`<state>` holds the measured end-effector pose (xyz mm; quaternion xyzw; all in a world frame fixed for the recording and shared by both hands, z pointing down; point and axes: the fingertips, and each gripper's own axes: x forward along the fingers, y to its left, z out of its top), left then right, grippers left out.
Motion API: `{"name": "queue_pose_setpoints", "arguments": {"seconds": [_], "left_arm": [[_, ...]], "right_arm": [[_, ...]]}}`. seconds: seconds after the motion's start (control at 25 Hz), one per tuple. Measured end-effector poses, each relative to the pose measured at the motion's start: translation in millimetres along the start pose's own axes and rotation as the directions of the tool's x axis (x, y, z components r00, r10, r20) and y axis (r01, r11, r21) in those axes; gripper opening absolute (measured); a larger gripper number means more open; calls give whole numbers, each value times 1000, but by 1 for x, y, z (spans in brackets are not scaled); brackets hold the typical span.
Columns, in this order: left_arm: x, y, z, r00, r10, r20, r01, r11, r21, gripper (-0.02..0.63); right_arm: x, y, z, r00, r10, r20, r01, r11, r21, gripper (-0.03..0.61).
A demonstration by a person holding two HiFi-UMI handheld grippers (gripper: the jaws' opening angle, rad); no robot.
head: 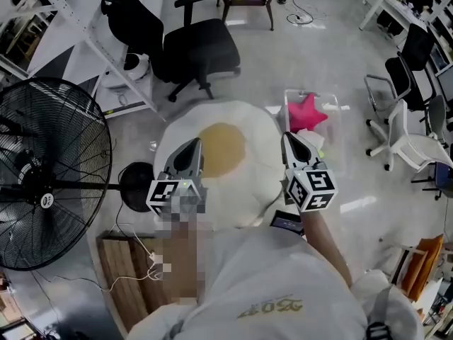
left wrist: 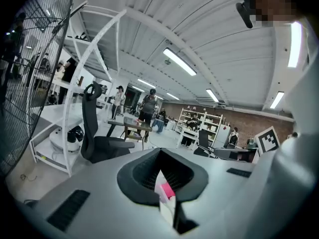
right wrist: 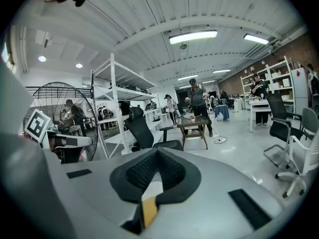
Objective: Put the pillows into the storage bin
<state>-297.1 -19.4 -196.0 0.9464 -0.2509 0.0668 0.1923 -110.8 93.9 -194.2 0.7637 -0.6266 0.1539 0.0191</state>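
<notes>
One pillow (head: 223, 154) gripped at opposite edges.
Its rim was pinched by the left gripper (head: 188, 154) and right gripper (head: 293, 149); the bin (head: 338, 106) lay just beyond, the fan (head: 49, 168) close left.

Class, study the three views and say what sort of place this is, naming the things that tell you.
Probably an open-plan workshop or lab office: a black office chair, white metal shelving and a big floor fan stand on a bare polished floor under strip lights.
</notes>
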Motion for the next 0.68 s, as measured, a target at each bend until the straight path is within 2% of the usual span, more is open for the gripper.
{"name": "queue_pose_setpoints", "arguments": {"seconds": [0.52,0.68], "left_arm": [[-6,7,3,1000,15,8,-15,1000,-4,11],[-9,11,2,1000,12,5,-12,1000,-7,11]], "right_arm": [[11,20,1,999,49,-12,-49,998,-31,12],[11,27,4,998,67,10,-67,997,-27,12]]}}
